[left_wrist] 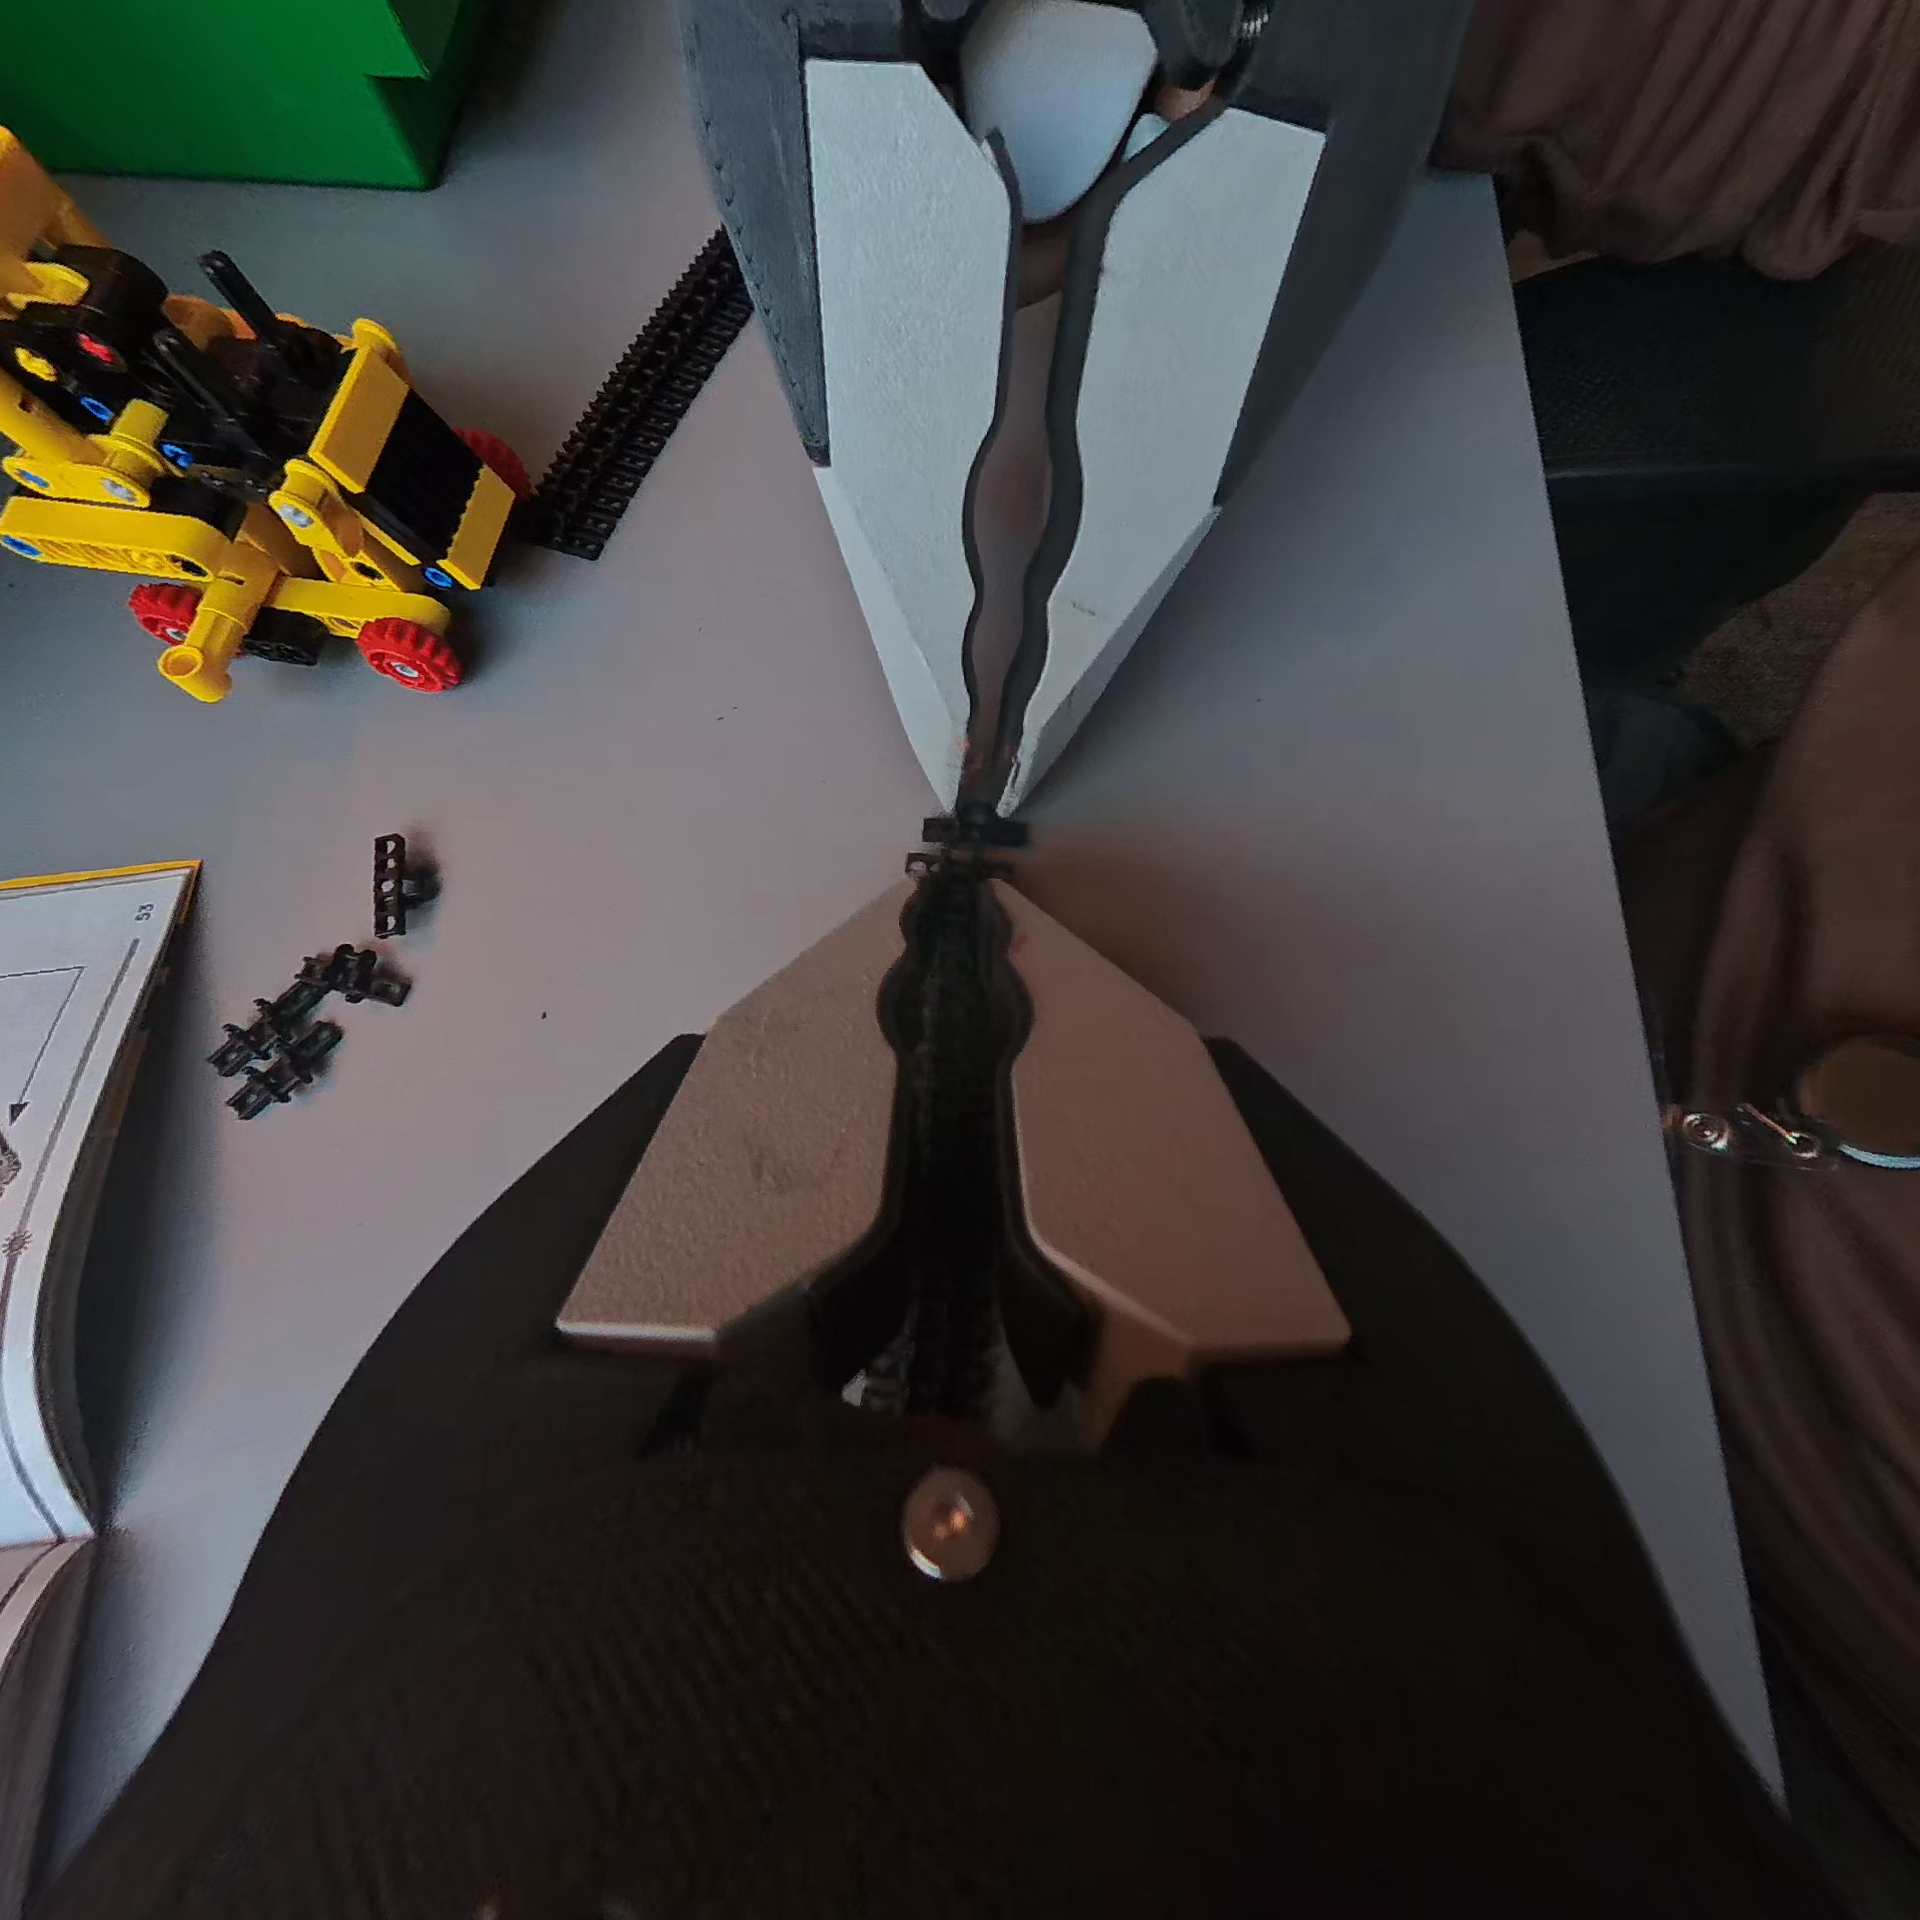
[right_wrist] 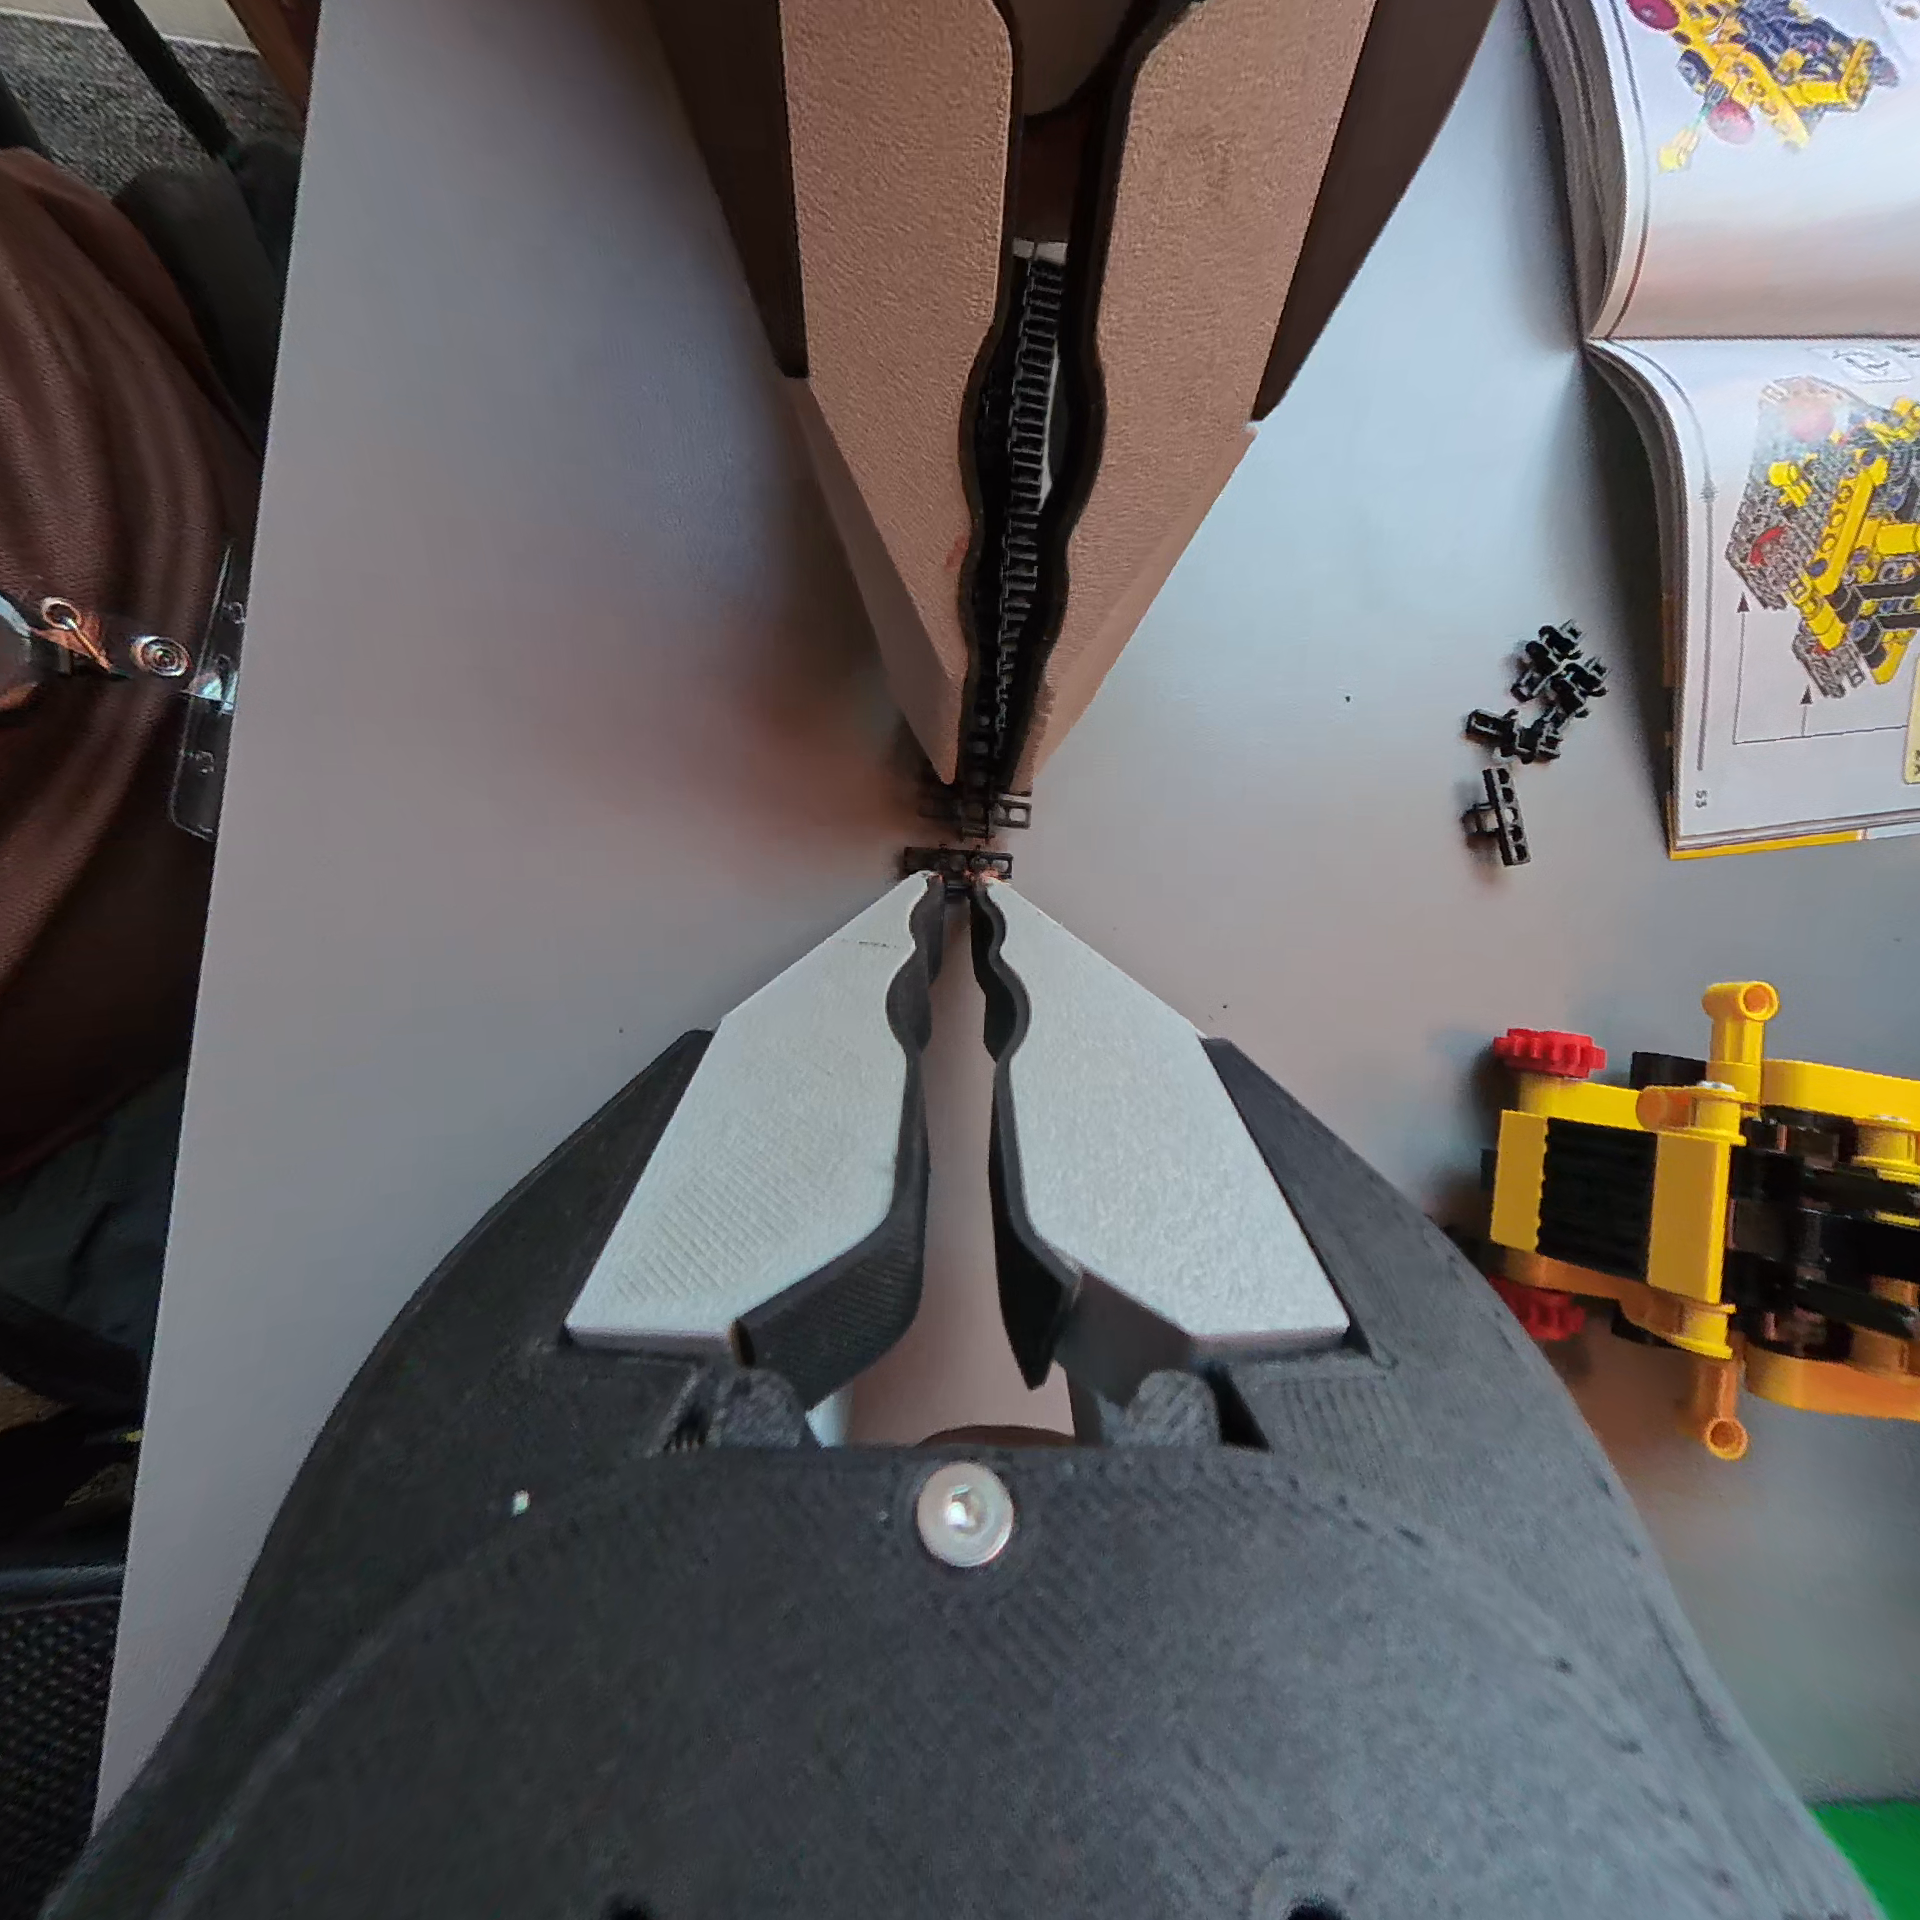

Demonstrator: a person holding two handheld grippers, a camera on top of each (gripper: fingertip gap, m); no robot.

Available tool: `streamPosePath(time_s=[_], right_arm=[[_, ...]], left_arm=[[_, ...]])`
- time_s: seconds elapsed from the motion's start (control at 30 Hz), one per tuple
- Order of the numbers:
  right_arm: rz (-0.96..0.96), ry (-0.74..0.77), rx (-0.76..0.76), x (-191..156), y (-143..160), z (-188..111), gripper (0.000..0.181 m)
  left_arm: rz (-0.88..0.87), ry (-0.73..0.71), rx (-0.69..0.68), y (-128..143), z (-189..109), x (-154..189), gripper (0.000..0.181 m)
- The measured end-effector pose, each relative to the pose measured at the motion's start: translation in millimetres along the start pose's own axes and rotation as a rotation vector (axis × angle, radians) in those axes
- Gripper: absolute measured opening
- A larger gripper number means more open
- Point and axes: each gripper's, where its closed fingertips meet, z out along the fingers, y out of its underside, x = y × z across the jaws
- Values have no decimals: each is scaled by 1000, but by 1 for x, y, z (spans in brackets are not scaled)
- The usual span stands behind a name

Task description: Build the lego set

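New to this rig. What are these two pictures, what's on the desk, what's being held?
No robot arm here: a person holds two handheld grippers, each with a camera looking along its fingers. The left wrist view shows the left gripper, tan-fingered, shut on a black track chain. The right wrist view shows the right gripper, white-fingered, pinching a single black link to the chain's end. On the grey table: a yellow Lego vehicle, another track strip, loose links, an instruction booklet, a green box.

Black gripper (left_wrist: 961, 883), white-fingered gripper (right_wrist: 961, 883)
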Motion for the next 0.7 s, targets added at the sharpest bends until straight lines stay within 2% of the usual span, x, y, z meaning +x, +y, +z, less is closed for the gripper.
streamPosePath(time_s=[0.7], right_arm=[[17,-2,5,0,-3,2,1]], left_arm=[[6,-4,1,0,-1,1,4]])
